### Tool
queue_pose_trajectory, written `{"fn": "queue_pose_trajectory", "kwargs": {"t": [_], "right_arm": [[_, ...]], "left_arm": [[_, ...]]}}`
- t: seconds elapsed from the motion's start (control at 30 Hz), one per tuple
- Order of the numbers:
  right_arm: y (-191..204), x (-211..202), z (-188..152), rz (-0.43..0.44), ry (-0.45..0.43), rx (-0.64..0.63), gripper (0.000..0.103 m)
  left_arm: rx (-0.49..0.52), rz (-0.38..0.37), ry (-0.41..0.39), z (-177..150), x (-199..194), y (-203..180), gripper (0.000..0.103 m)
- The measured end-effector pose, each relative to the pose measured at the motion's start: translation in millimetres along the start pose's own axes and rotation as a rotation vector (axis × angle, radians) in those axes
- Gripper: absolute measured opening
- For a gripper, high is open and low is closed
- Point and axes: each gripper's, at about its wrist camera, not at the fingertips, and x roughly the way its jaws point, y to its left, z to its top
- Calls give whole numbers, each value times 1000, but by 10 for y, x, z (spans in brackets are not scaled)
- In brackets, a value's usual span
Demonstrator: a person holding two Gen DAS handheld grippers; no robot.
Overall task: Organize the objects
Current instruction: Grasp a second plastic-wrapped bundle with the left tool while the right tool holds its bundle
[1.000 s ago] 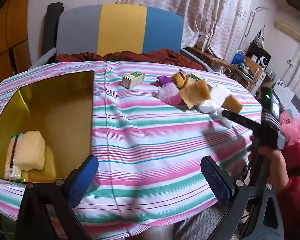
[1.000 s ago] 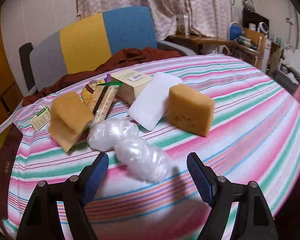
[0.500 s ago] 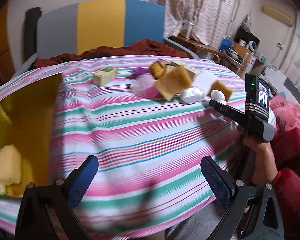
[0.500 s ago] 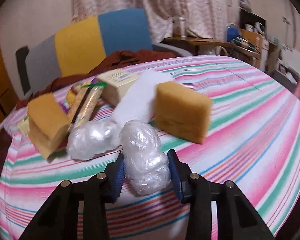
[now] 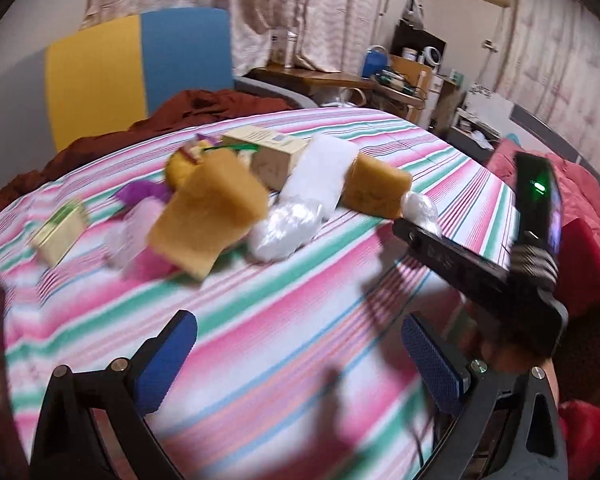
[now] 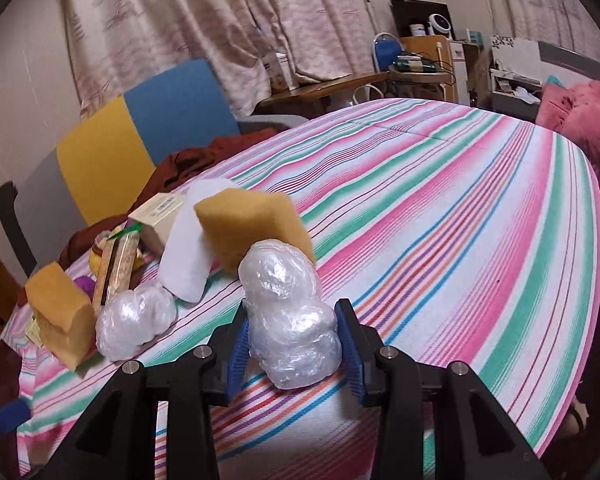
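The right tongs (image 6: pixel 294 346) are clamping a crinkled wad of clear plastic wrap (image 6: pixel 288 316), their blue pads (image 6: pixel 350 346) pressing against both of its sides. The wad is sitting at the near edge of the clutter, over the bench (image 6: pixel 440 208), which is covered in a pink, green and white striped cloth.

Just left of the held wad, a second wad of clear plastic wrap (image 6: pixel 134 324) is lying on the cloth. Right behind the held wad, a tan rectangular sponge block (image 6: pixel 252 228) is leaning against a flat white foam pad (image 6: pixel 188 260). Farther left, a second tan sponge block (image 6: pixel 60 316) is standing at the left end of the pile, with a long clear-wrapped snack bar (image 6: pixel 116 264) and a pale cardboard box (image 6: pixel 158 216) behind it.

The left tongs (image 5: pixel 300 364) are hanging with their blue pads (image 5: pixel 168 360) wide apart and nothing between them, above the bare striped cloth on the near side of the pile. In that blurred view a small green-topped box (image 5: pixel 60 232) is lying alone at the far left of the pile. At the right, a person's hand (image 5: pixel 536 344) is gripping the black handle of the other tool.

Beyond the bench, a chair with a yellow and blue back (image 6: pixel 148 140) is standing with a dark red cloth (image 6: pixel 204 160) draped on it.
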Motion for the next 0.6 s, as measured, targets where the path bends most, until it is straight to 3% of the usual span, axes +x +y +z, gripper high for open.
{"fn": "queue_pose_trajectory", "kwargs": {"t": [0.1,0.27,0.5,0.6], "right_arm": [[-26,23,11,15,-4,14,41],[-26,52,8,13,-6,14,41],[-37,46,-3,12,-8,13,41],[-36,54,-3,15,-8,14,41]], "left_arm": [[10,-15,1,164,218,83,102],[56,-22,41,370,521,104,88],[92,-9,-10,578,737,15,84],[121,18,24,601,866,-41,61]]}}
